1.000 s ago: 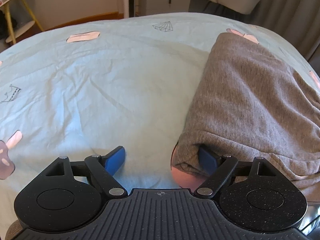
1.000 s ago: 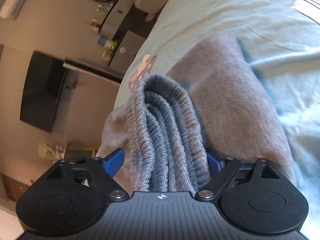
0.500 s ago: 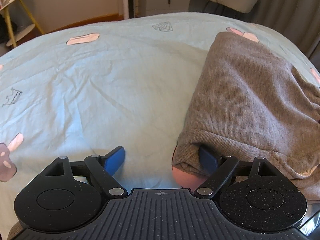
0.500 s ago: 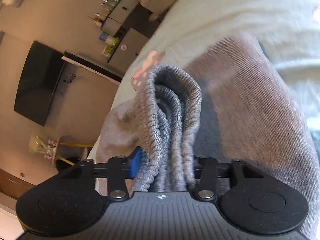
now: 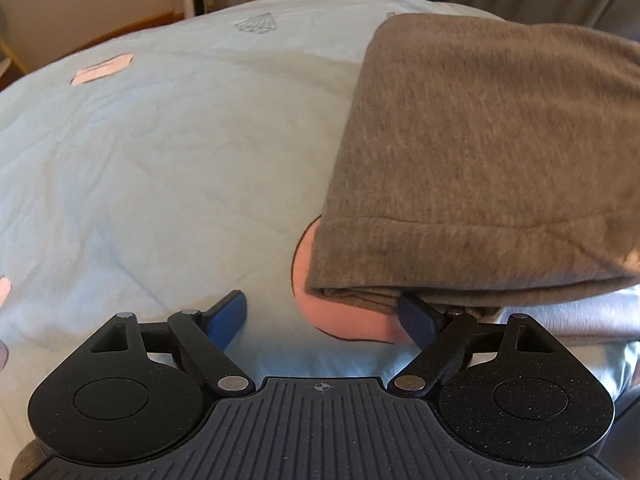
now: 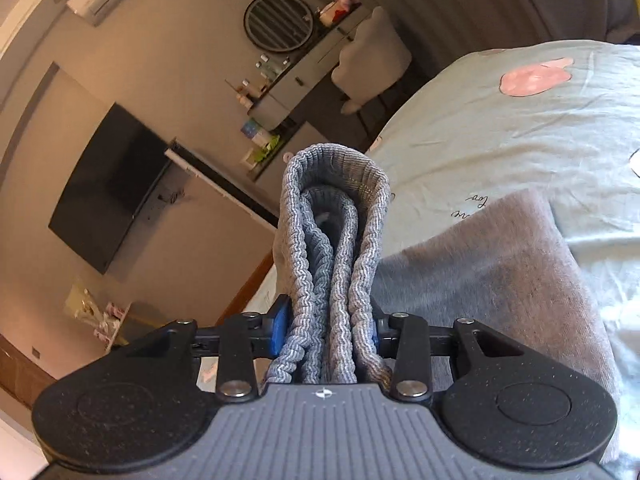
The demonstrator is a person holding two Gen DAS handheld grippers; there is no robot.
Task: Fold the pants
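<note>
On the left side, my left tongs (image 5: pixel 322 318) hang spread wide over the pale blue printed bedsheet (image 5: pixel 160 160), grasping nothing; the left blue pad sits on bare sheet, while the right pad is tucked just under the near hem of the folded grey-brown knit pants (image 5: pixel 480 152). The pants lie forward and to the right of these tongs, their long axis running away from me toward the far edge of the bed. Nothing stands between, only a pink print on the sheet (image 5: pixel 344 312) below the hem. Further right, my right tongs (image 6: pixel 326 324) are clenched on the ribbed grey waistband (image 6: pixel 334 240), bunched in several layers and lifted upright, the rest of the cloth trailing to the bed. I judge the right tongs lead the fold, with the left positioned to support the hem.
</note>
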